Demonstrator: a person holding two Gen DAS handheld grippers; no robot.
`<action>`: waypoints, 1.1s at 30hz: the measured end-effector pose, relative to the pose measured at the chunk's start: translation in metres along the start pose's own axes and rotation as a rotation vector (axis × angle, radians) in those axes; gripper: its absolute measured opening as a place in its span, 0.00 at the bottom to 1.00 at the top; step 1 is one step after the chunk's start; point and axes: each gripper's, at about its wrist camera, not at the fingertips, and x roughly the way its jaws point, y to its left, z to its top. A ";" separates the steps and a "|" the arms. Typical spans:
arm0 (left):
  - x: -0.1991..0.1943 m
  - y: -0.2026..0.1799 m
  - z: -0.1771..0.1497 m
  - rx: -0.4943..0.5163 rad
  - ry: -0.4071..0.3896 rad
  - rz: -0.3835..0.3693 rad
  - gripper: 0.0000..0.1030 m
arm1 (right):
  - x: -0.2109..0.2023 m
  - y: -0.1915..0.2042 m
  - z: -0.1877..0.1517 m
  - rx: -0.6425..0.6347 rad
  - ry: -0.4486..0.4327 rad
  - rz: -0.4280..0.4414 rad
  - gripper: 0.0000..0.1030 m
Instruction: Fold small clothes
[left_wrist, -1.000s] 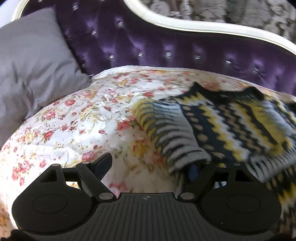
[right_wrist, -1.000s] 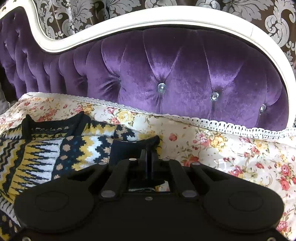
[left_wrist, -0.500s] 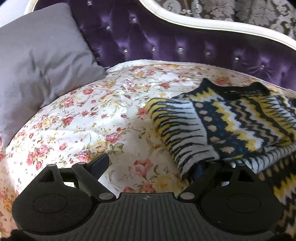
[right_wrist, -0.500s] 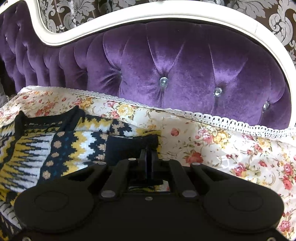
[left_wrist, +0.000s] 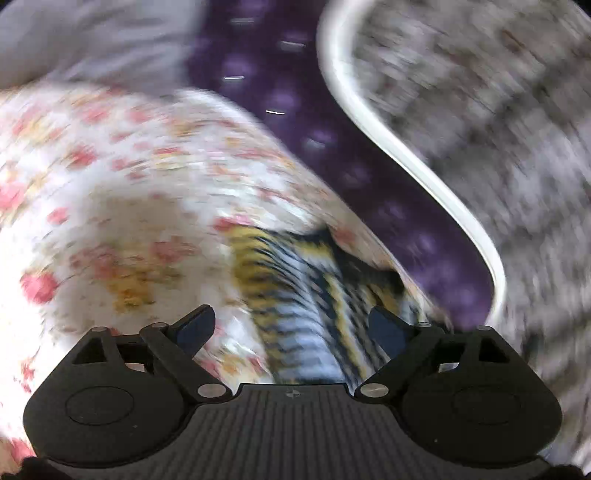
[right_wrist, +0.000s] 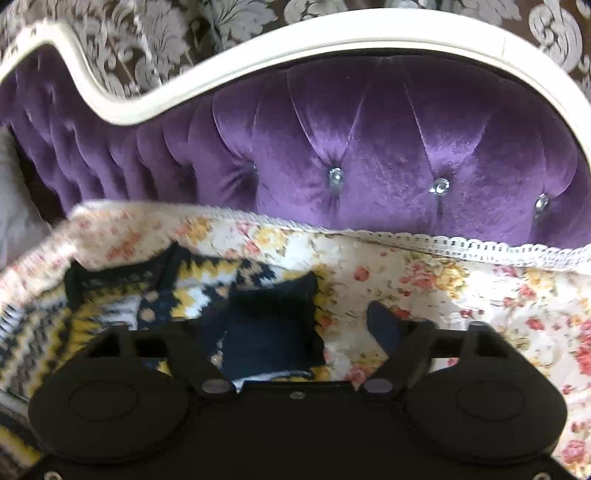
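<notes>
On the bed, one floral bedspread with a lace edge covers the whole surface, reaching up to one tufted purple headboard framed in white; three crystal buttons show on it in the right wrist view. One grey pillow lies at the head of the bed, blurred in the left wrist view. One knitted sweater, patterned in navy, yellow and white, lies on the bedspread, its dark cuff turned up toward the right gripper. There are two grippers. The left gripper is spread wide with nothing between its fingers, hovering above a striped part of the sweater. The right gripper is likewise released, the cuff lying loose between its fingers.
</notes>
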 end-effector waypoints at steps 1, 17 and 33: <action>0.007 0.002 0.002 -0.024 0.005 0.054 0.90 | 0.003 -0.001 0.001 0.010 0.007 0.004 0.81; 0.096 -0.037 0.027 0.121 0.136 0.075 0.99 | 0.040 -0.020 -0.004 0.223 0.065 0.270 0.83; 0.105 -0.105 0.021 0.565 -0.216 0.230 0.11 | 0.010 0.016 0.012 -0.096 -0.123 0.134 0.24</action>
